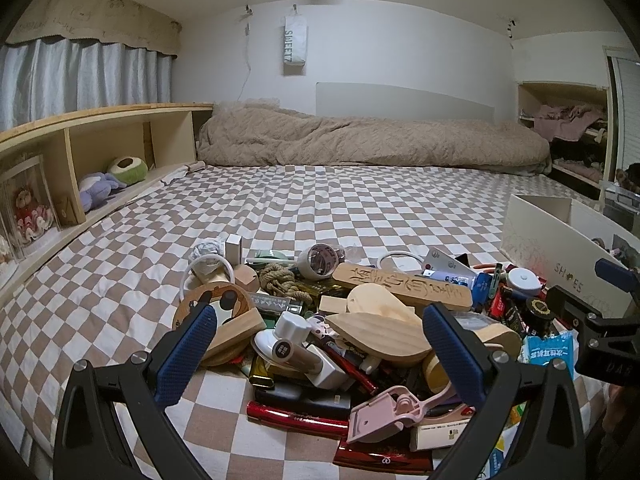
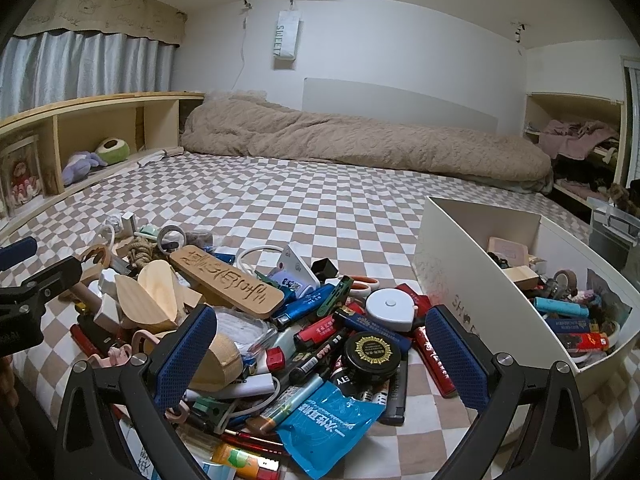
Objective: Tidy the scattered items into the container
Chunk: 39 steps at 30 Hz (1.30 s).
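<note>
A bed with a checkered sheet (image 2: 320, 208) is carrying everything in this small bedroom. The scattered items (image 2: 304, 320) are lying heaped near its front edge, just left of the white container (image 2: 472, 280), which is already holding some things. Both the left tongs (image 1: 320, 344) and the right tongs (image 2: 320, 344) are hovering wide apart, gripping nothing. Taking one loose top piece, like the black round tin (image 2: 372, 354), seems wisest. A beige quilt (image 2: 360, 140) is lying along the far wall.

Heaped jumble of scattered items (image 2: 280, 320) at the near edge of the checkered bed (image 2: 340, 208), beside a white open container (image 2: 460, 276), part-filled, toward the right edge.
</note>
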### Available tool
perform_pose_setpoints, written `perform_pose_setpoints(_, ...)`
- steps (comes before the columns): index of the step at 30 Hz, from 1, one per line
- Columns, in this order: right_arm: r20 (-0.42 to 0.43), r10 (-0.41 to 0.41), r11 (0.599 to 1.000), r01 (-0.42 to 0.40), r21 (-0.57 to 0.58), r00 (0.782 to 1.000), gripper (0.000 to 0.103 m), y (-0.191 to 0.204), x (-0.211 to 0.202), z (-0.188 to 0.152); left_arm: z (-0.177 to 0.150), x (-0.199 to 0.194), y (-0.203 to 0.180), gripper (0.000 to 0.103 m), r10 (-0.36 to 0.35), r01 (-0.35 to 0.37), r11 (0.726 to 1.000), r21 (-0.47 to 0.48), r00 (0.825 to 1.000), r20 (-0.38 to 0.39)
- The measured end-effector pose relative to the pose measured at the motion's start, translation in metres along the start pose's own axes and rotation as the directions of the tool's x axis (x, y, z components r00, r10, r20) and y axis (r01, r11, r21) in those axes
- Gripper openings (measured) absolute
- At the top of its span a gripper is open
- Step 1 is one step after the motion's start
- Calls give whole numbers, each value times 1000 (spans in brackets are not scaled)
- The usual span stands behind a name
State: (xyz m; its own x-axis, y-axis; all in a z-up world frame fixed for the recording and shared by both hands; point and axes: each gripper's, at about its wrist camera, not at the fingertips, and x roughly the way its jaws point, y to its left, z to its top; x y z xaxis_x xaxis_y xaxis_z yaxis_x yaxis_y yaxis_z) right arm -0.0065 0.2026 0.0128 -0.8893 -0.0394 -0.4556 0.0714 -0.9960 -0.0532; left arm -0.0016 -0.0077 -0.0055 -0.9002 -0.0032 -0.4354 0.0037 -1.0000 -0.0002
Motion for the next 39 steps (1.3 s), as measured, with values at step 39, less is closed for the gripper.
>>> perform_pose_setpoints(39,-20,77,946,-67,316,997,103,-73,-10,5,-95,-21,-113,103,-133,144,990,6,925,-355)
